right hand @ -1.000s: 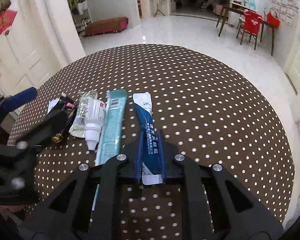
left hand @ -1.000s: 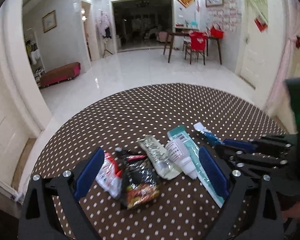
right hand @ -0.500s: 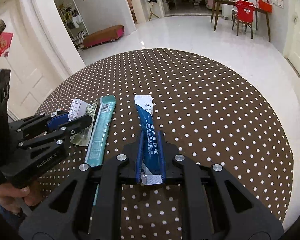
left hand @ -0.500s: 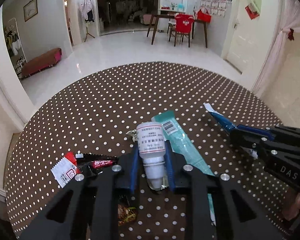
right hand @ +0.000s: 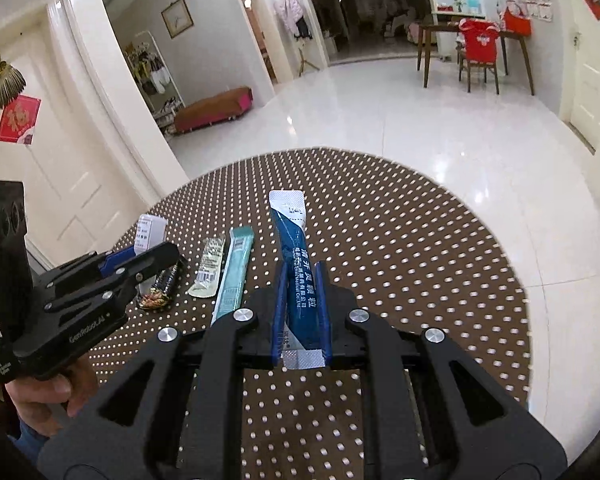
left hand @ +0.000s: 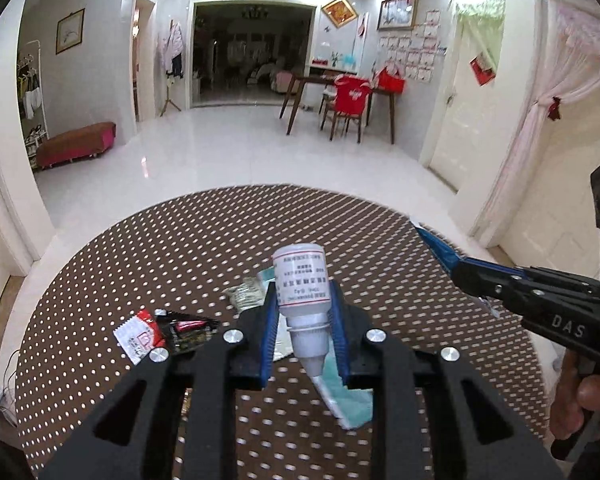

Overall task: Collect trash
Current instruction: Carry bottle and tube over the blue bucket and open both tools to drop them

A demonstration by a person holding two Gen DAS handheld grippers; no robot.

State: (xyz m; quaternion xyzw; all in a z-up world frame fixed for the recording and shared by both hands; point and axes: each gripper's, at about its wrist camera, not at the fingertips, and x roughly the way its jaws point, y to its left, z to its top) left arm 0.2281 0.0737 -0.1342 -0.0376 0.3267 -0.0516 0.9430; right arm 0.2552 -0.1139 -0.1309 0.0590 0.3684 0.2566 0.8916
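My left gripper (left hand: pixel 303 295) is shut on a small white dropper bottle (left hand: pixel 300 272), held above the round brown dotted table (left hand: pixel 160 260) with its nozzle towards the camera. My right gripper (right hand: pixel 301 276) is shut on a long blue sachet (right hand: pixel 290 232), also raised off the table (right hand: pixel 420 260). Each gripper shows in the other view: the right one (left hand: pixel 460 270) at the right, the left one (right hand: pixel 156 252) at the left. On the table lie a teal sachet (right hand: pixel 236 272), a clear packet (right hand: pixel 208 268), a black snack wrapper (right hand: pixel 160 288) and a red-and-white packet (left hand: pixel 138 334).
A hand (left hand: pixel 584 400) holds the right gripper's handle, and another hand (right hand: pixel 48 392) holds the left one. Beyond the table's far edge is glossy white floor, with a low red bench (left hand: pixel 76 144) at the left wall and a wooden desk with a red-covered chair (left hand: pixel 350 100) further back.
The left jaws, open around the trash a second ago, have shut on the white bottle and lifted it. The right gripper has risen, keeping the blue sachet.
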